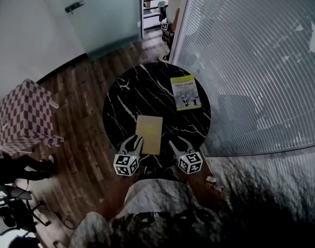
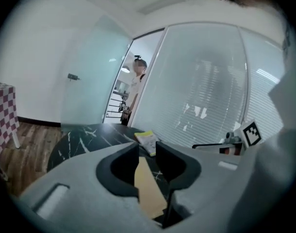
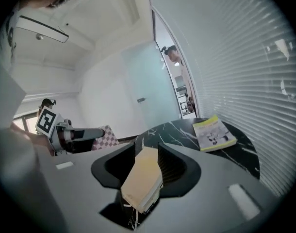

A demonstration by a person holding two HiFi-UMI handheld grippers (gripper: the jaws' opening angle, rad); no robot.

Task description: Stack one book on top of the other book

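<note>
A tan book (image 1: pixel 149 134) is at the near side of a round black marble table (image 1: pixel 124 105), and a yellow-green book (image 1: pixel 186 92) lies flat at the table's far right. My left gripper (image 1: pixel 136 145) is shut on the tan book's near left corner. My right gripper (image 1: pixel 176 144) is shut on its near right corner. In the left gripper view the tan book (image 2: pixel 148 188) fills the narrow gap of the left gripper (image 2: pixel 147 154). In the right gripper view the tan book (image 3: pixel 143 178) sits tilted in the right gripper (image 3: pixel 147 154). The yellow-green book (image 3: pixel 213 134) lies beyond it.
A glass wall with blinds (image 1: pixel 250 61) runs close along the table's right. A pink checkered box (image 1: pixel 23 118) stands on the wooden floor to the left. A frosted door (image 1: pixel 95 14) is behind the table, and a person (image 2: pixel 137 89) stands in the doorway beyond.
</note>
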